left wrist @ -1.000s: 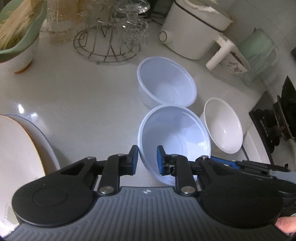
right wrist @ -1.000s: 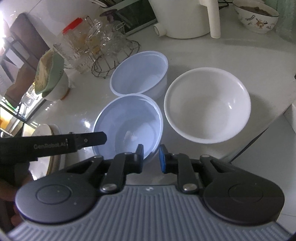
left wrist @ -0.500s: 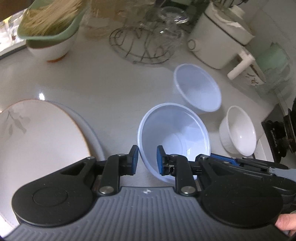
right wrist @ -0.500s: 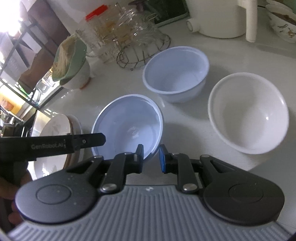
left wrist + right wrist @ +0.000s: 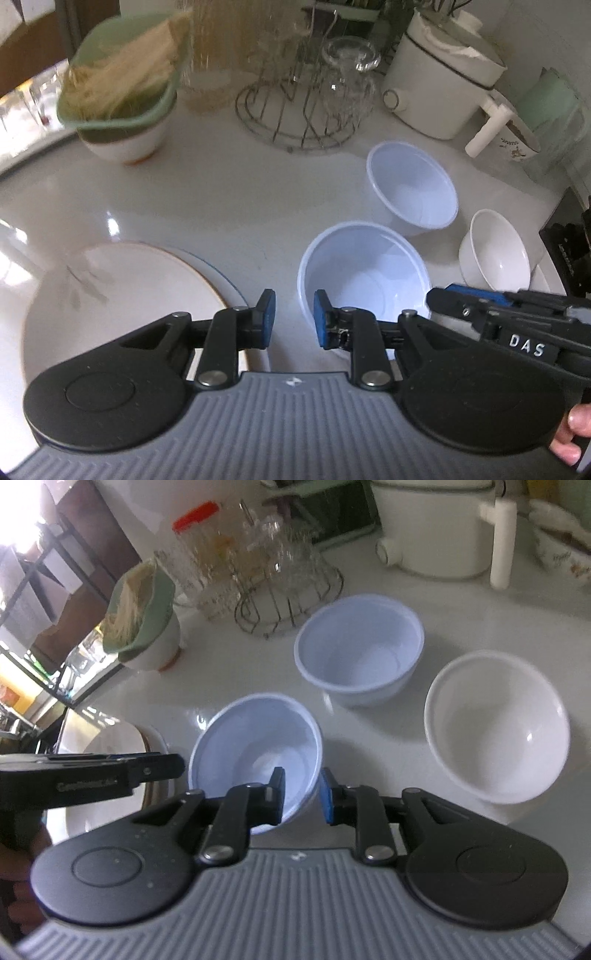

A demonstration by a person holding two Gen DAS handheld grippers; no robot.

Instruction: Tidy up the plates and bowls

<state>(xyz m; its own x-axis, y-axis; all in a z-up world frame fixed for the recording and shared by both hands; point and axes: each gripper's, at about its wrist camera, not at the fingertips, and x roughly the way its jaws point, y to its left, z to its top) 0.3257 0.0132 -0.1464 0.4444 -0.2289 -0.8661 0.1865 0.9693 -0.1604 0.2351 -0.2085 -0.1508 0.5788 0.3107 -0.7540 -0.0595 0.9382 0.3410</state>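
A pale blue plastic bowl [image 5: 364,271] [image 5: 255,746] is held tilted above the white counter. My left gripper [image 5: 294,319] is shut on its near rim. My right gripper [image 5: 302,794] is shut on the rim on the other side. A second pale blue bowl [image 5: 413,188] [image 5: 360,648] stands on the counter behind it. A white ceramic bowl [image 5: 495,254] [image 5: 495,723] stands to its right. A stack of plates [image 5: 122,291] [image 5: 110,746], the top one cream with a leaf pattern, lies at the left.
A green-rimmed bowl of straw-like sticks [image 5: 122,107] [image 5: 142,624] stands at the back left. A wire rack with glasses [image 5: 306,99] [image 5: 280,587], a white cooker pot [image 5: 439,88] [image 5: 432,528] and a patterned bowl [image 5: 517,140] line the back. A black stove edge [image 5: 569,251] is at the right.
Both grippers have lifted the blue bowl and carried it back and left, away from the other two bowls and closer to the plate stack. The grip on the rim is unchanged.
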